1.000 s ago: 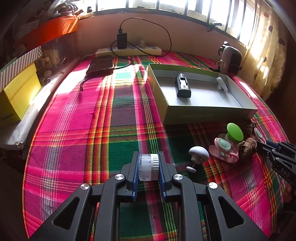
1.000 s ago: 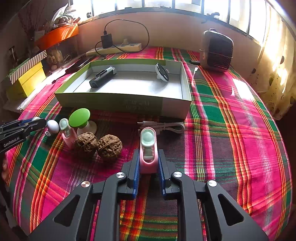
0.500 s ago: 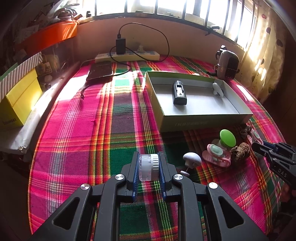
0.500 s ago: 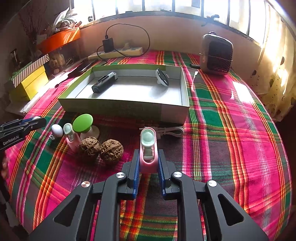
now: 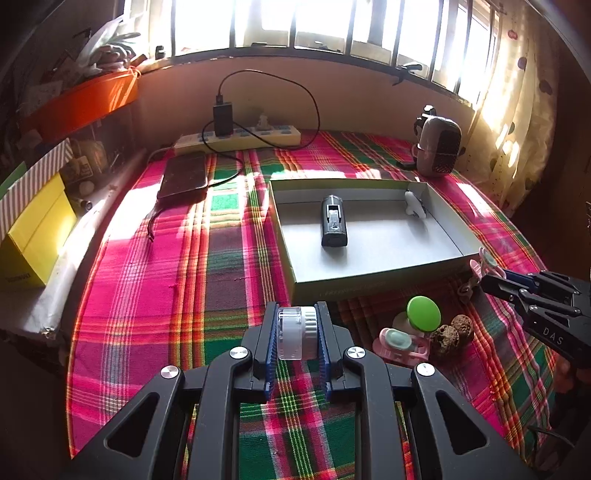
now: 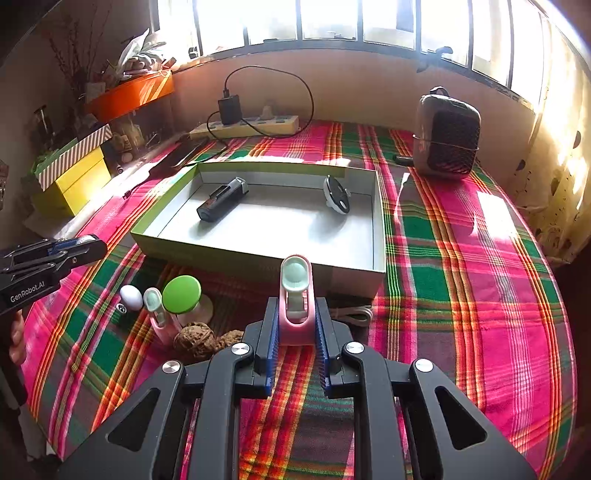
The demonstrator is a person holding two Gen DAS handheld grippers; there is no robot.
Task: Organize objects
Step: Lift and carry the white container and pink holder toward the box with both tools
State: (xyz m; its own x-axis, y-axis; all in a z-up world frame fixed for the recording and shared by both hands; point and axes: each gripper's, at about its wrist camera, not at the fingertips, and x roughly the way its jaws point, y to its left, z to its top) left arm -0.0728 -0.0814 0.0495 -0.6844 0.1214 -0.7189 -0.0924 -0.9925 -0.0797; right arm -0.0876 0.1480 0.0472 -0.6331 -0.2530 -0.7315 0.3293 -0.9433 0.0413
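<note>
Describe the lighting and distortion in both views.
Left wrist view: windows blown out, sun patches glare on the plaid cloth, fisheye bends the wall, corners dark. Right wrist view: same backlight, curtain washed out, box edges bowed, nothing noticeably blurred.

This looks like a room in a home. A bright plaid cloth (image 6: 461, 258) covers the table by a barred window (image 6: 332, 18). A spotted curtain (image 5: 517, 110) hangs there, and a phone (image 5: 183, 177) charges from a power strip (image 5: 240, 137).

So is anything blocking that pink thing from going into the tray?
Nothing visible. The right gripper holds the pink clip just short of the tray's near wall, and the floor beyond is bare.
</note>
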